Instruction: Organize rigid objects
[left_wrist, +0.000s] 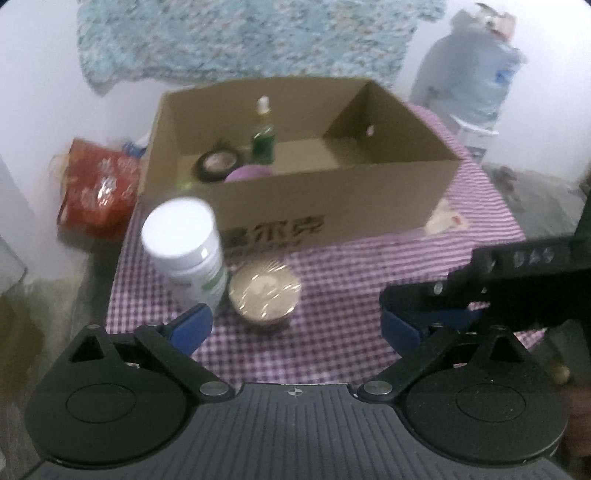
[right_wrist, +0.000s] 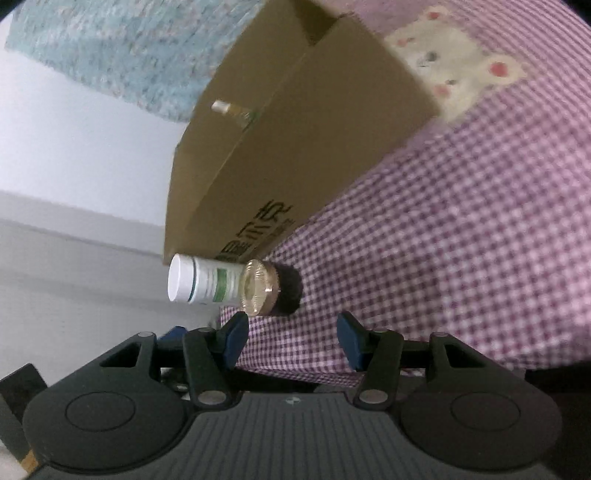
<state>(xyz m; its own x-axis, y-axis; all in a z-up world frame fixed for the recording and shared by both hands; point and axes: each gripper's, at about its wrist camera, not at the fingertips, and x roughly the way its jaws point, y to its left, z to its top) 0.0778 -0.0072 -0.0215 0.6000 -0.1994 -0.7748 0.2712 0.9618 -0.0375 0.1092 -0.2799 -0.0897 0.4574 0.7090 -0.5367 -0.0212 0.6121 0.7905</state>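
An open cardboard box (left_wrist: 332, 206) stands on the purple checked cloth (left_wrist: 332, 295). Inside it are a green glass bottle (left_wrist: 263, 136), a black tape roll (left_wrist: 216, 166) and a purple round thing (left_wrist: 247, 173). In front of the box, a white capped bottle (left_wrist: 184, 251) stands beside a low gold-lidded jar (left_wrist: 264, 295). My left gripper (left_wrist: 295, 325) is open wide just short of the jar, touching nothing. The right gripper's black body (left_wrist: 517, 280) reaches in from the right. In the rolled right wrist view, my right gripper (right_wrist: 293, 336) is open and empty, near the jar (right_wrist: 258, 288) and the white bottle (right_wrist: 199, 280).
A red bag (left_wrist: 96, 188) lies left of the box, off the cloth. A plastic-wrapped water jug (left_wrist: 476, 74) stands at the back right. A light blue knitted cloth (left_wrist: 240, 37) hangs on the wall behind. A bear patch (right_wrist: 454, 70) marks the cloth beside the box (right_wrist: 295, 147).
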